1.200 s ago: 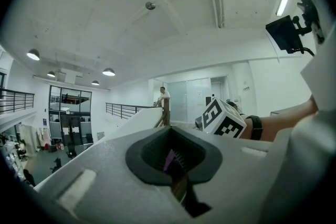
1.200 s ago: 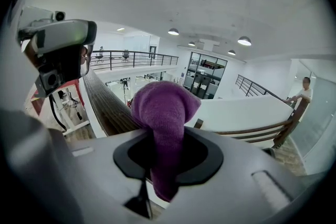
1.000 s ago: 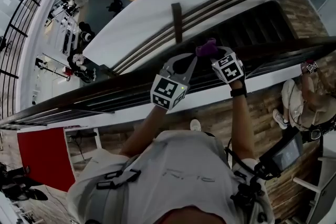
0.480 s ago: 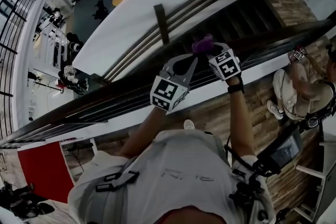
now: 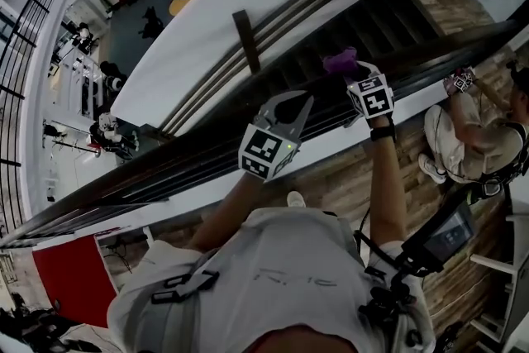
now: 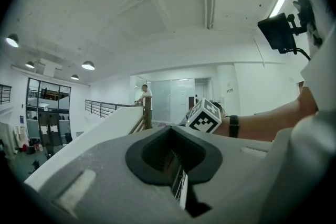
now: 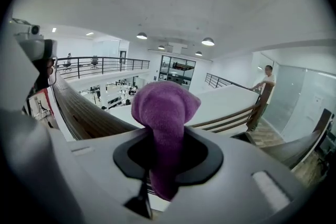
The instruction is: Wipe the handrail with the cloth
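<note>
Now one purple cloth (image 5: 340, 62) sits clamped in the right gripper (image 5: 353, 73) at the single handrail (image 5: 149, 174); the left gripper (image 5: 303, 102) is pinched closed, empty.

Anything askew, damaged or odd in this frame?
Nothing stands out: the right gripper is clamped on the bunched purple cloth by the dark handrail, and the left gripper is shut and empty.

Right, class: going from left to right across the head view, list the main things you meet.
red panel → left gripper → purple cloth → person on the floor
</note>
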